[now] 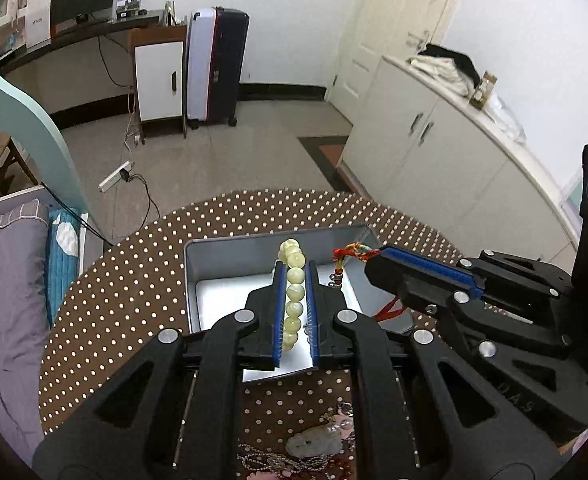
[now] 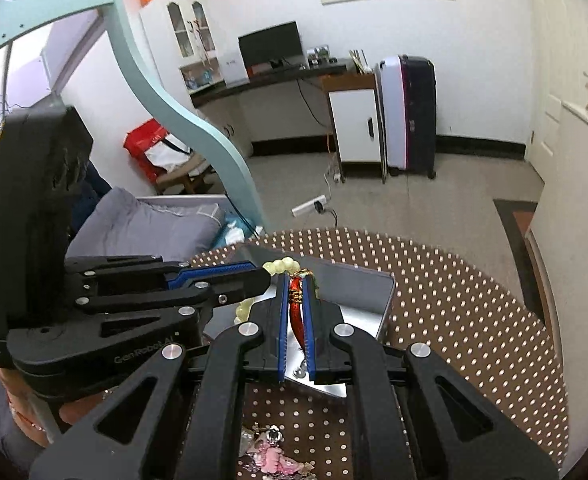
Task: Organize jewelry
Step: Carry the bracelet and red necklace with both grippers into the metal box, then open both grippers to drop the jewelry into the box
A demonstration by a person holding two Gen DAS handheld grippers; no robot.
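My L gripper (image 1: pixel 294 276) clamped on pale bead bracelet (image 1: pixel 294 280), held over open grey tin (image 1: pixel 198 264) on dotted tablecloth (image 1: pixel 126 280). R gripper (image 2: pixel 297 280) clamped on red cord charm (image 2: pixel 297 312), also above tin. Loose jewelry pile (image 1: pixel 313 444) near edge.

Two black claws, the left claw (image 1: pixel 294 276) and the right claw (image 2: pixel 298 292), work over one round polka-dot table (image 1: pixel 134 280). One silver tin (image 1: pixel 230 256) sits on it. One pale bead bracelet (image 1: pixel 294 276) and one red corded charm (image 2: pixel 295 312) are held. One jewelry heap (image 1: pixel 313 444) lies nearer the camera.
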